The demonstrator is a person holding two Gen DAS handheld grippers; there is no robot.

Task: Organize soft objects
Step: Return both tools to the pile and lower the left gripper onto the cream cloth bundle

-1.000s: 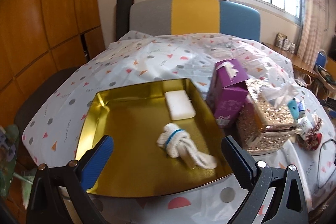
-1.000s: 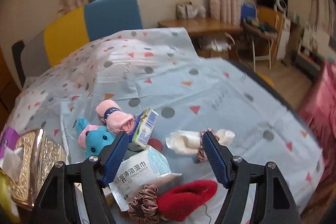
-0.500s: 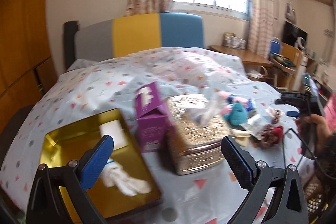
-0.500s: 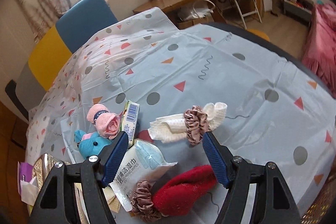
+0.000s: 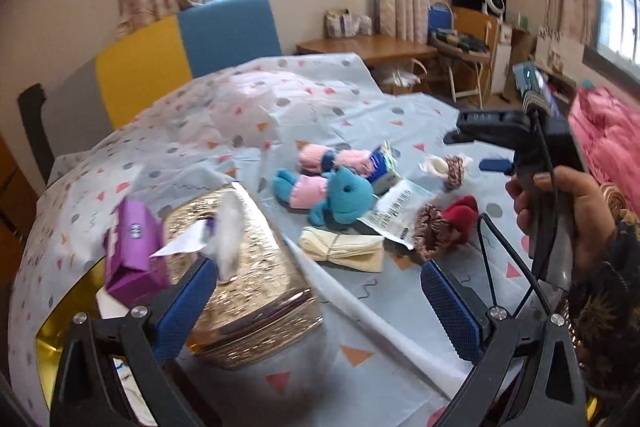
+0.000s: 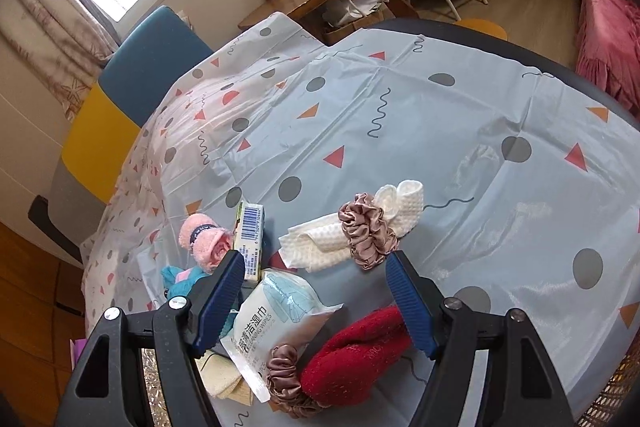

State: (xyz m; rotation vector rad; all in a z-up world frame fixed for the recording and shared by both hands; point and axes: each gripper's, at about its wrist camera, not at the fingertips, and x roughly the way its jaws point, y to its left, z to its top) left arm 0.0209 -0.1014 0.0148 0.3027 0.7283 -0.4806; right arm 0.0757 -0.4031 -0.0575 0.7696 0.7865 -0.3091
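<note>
Soft things lie in a pile on the patterned tablecloth [image 6: 400, 107]: a teal plush toy [image 5: 340, 195], a pink rolled towel [image 6: 204, 239], a white waffle cloth [image 6: 316, 243] bound by a pink scrunchie [image 6: 366, 231], a red cloth [image 6: 352, 359] with another scrunchie, and a folded beige cloth [image 5: 344, 249]. My right gripper [image 6: 316, 299] is open above the wipes pack [image 6: 276, 319], just short of the white cloth. My left gripper [image 5: 318, 307] is open and holds nothing, hanging over the table's near side beside the gold tissue box [image 5: 248, 267].
A gold tray [image 5: 52, 355] shows at the lower left, partly hidden by a purple box [image 5: 132, 251] and the tissue box. A barcoded packet [image 6: 250, 235] lies beside the pink towel. A person's hand [image 5: 560, 203] grips the right tool. The chair back [image 5: 180, 43] stands behind the table.
The left view has swung right, from the gold tray with its white roll to the pile of soft things. The right gripper has rolled and come closer over the white cloth.
</note>
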